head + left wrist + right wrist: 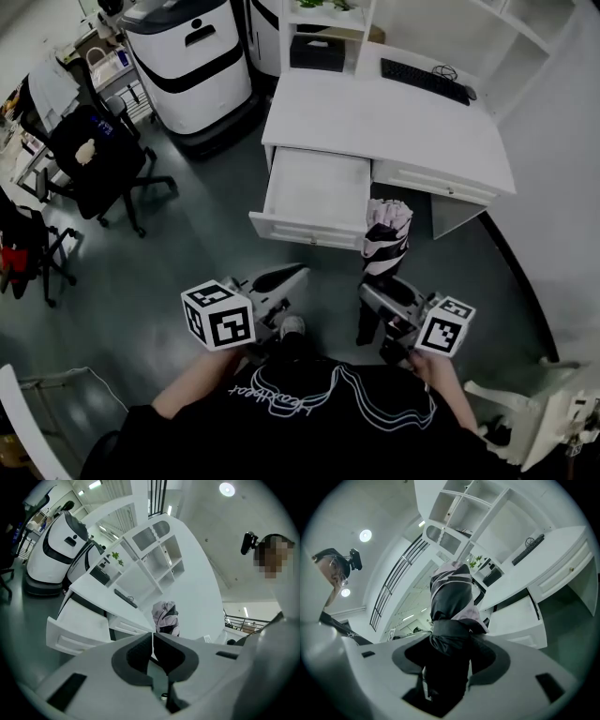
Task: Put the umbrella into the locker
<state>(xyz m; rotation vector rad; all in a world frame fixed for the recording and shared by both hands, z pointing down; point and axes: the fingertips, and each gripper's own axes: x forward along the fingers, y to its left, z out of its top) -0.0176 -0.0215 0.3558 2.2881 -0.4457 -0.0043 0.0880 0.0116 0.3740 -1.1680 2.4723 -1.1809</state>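
A folded umbrella [385, 240], black with pale pink and white panels, stands upright in my right gripper [380, 298], which is shut on its lower part. In the right gripper view the umbrella [450, 597] fills the space between the jaws and rises above them. My left gripper [281, 279] hangs beside it at the left, shut with nothing in it; its pads meet at the tip [153, 637]. Just beyond both grippers is a white desk [394, 122] with one drawer [314, 187] pulled open and bare inside. The left gripper view shows the umbrella [165, 617] right of that drawer [75, 625].
A black keyboard [424, 79] lies at the back of the desk, with a black box [317, 52] on the shelf behind. Two white machines [192, 61] stand at the upper left, a black office chair [98, 155] at the left. A white wall [562, 187] closes the right side.
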